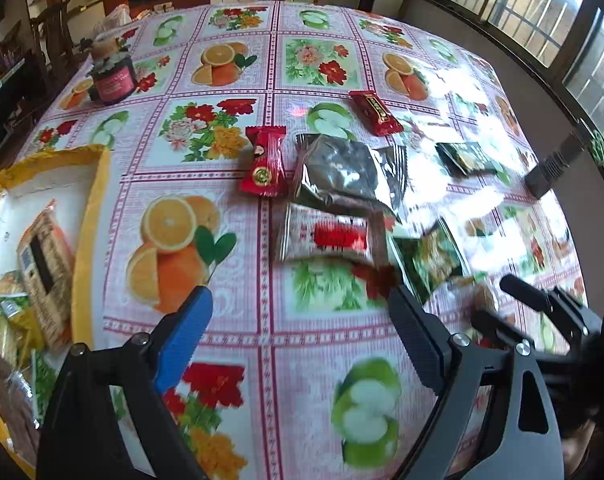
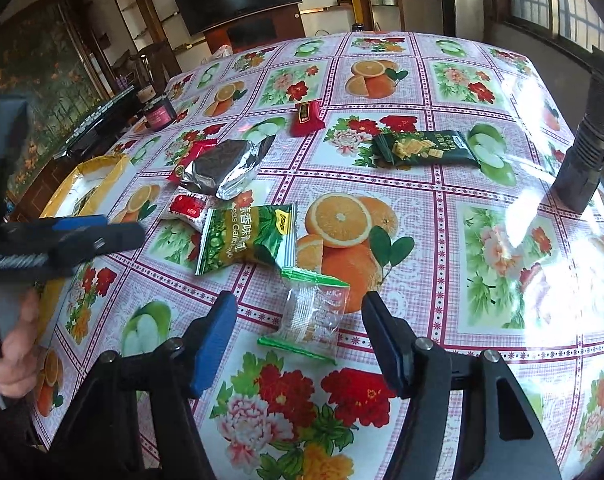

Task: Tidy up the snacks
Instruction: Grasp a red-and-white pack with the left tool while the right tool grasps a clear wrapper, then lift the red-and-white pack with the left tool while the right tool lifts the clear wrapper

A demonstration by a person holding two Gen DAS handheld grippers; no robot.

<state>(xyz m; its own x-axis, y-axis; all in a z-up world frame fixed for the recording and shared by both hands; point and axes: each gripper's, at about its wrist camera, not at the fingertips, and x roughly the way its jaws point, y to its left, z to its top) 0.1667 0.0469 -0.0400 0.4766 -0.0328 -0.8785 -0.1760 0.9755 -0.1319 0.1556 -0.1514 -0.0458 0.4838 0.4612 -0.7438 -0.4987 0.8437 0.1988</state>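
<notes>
My left gripper is open and empty above the fruit-print tablecloth. A yellow box holding several snack packs sits to its left. Ahead lie a red candy pack, a silver foil pack, a white-and-red pack, a green pea pack, a red bar and a dark green cracker pack. My right gripper is open, its fingers either side of a clear pack with green ends lying on the table. The green pea pack lies just beyond it.
A dark jar with a pink label stands at the far left of the table. A black flashlight-like cylinder stands at the right edge. The right gripper shows in the left wrist view. Chairs and a window surround the table.
</notes>
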